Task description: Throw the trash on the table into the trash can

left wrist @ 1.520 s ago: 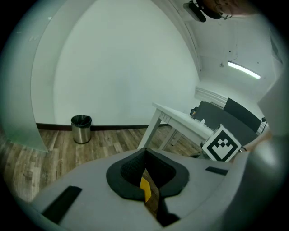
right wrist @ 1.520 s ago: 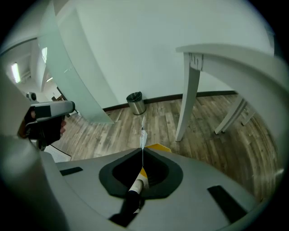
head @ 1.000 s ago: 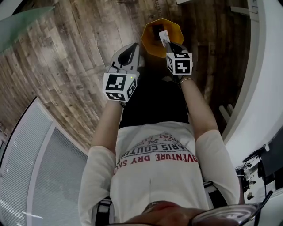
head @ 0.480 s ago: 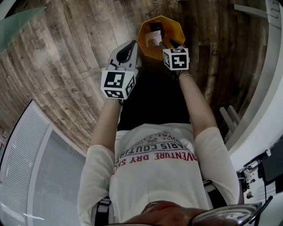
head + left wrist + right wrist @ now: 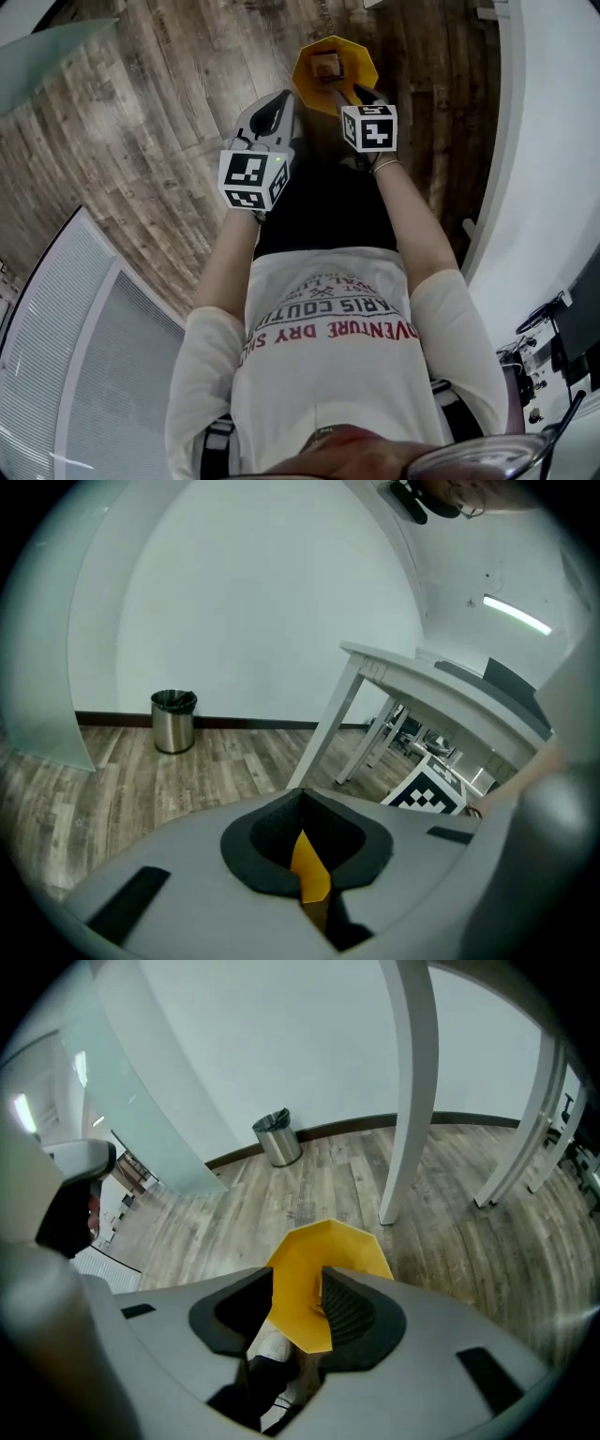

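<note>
Trash: one small pale-brown piece [image 5: 327,66], possibly card or paper but too small to tell, lying inside the yellow trash can [image 5: 363,73].

Trash can: stands on the wooden floor [image 5: 141,131], just ahead of the person's feet and under the tips of both tongs.

Right tongs [image 5: 349,92]: pointed steeply down over the can's near rim. The jaws are partway apart and have just been opening. Nothing sits between them; only the can's yellow wall shows through the gap.

Left tongs [image 5: 279,103]: just beside the can's left edge, jaws drawn together at the tips, holding nothing.

White counter [image 5: 422,672]: to the right in the left gripper view, well apart from the can.

Steel bin [image 5: 173,721]: on the floor against the far wall.
</note>
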Tool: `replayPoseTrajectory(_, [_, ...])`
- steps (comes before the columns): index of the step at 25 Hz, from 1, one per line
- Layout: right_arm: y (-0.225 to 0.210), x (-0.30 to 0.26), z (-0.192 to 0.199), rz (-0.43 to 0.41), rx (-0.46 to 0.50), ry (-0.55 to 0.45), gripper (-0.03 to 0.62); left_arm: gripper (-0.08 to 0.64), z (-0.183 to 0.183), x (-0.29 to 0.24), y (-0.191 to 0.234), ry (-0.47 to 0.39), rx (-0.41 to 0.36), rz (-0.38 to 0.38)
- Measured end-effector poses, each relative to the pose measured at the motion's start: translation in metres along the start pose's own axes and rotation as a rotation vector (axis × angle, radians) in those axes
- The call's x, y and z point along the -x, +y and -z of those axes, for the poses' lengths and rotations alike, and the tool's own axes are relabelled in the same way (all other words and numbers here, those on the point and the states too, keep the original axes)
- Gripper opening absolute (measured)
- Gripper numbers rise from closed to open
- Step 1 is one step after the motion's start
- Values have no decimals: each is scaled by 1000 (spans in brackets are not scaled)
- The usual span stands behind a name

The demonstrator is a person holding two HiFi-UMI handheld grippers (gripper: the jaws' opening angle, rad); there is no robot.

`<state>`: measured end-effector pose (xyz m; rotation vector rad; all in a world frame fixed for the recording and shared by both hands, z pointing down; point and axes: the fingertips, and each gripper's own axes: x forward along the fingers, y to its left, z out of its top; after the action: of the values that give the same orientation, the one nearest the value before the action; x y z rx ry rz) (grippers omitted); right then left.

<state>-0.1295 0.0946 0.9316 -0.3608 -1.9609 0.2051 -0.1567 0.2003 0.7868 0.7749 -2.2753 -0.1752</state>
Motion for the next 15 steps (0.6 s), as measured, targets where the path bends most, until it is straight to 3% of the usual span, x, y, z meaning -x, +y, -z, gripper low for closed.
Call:
replayPoseTrajectory(2, [7,33,-26,4,-17,-39,145,23,-23,16,-14,-9,-5,3])
replayPoseTrajectory(5, [17,89,-64,28,-40,-109,43,23,-60,42,-37,-28,-9,10])
replayPoseTrajectory(15, [60,310,-144,16,-41,-361,26,23,-166,130,-143,-58,-78,96])
